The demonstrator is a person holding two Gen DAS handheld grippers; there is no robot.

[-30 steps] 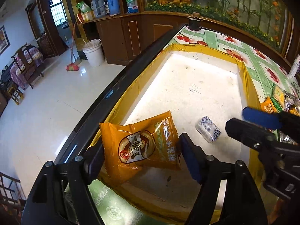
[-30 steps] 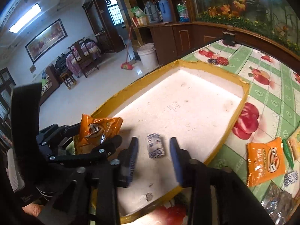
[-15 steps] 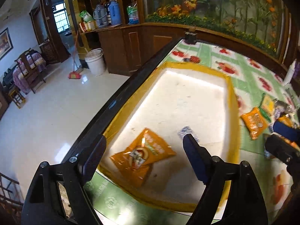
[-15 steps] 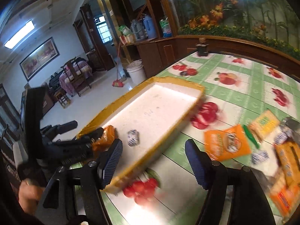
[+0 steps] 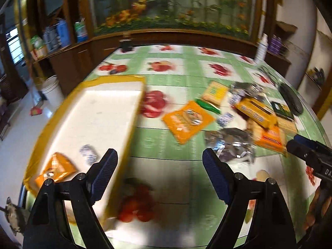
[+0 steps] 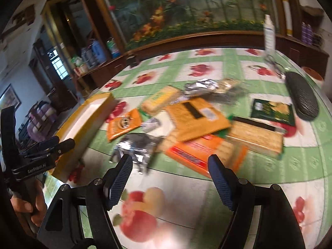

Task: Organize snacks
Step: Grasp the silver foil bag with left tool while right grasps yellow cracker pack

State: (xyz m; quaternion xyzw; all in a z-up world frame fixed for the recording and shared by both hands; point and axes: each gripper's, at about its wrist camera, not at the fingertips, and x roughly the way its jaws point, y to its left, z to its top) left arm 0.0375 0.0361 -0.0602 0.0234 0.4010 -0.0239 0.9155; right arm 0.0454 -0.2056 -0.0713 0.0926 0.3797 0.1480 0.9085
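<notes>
Both the left gripper (image 5: 159, 174) and right gripper (image 6: 170, 179) hover over the bench (image 5: 166, 170) with jaws spread wide and empty, apparently ready for another pick. Beyond them lies the snack pile (image 6: 199, 122); two packets (image 5: 56, 169) already sit in the tray (image 5: 132, 112), collecting sorted items.

I count two snacks in tray (image 5: 132, 112): one orange packet (image 5: 56, 171), one small blue-white packet (image 5: 89, 154). On tablecloth (image 5: 182, 70) I make out one orange packet (image 5: 186, 122), one green stick (image 5: 207, 105), two silver foil bags (image 5: 230, 143) (image 6: 201, 85), one dark green packet (image 6: 274, 112), one black case (image 6: 302, 96). Cracker packs in blurred pile: I cannot count. One white bottle (image 6: 269, 33) at far edge.
</notes>
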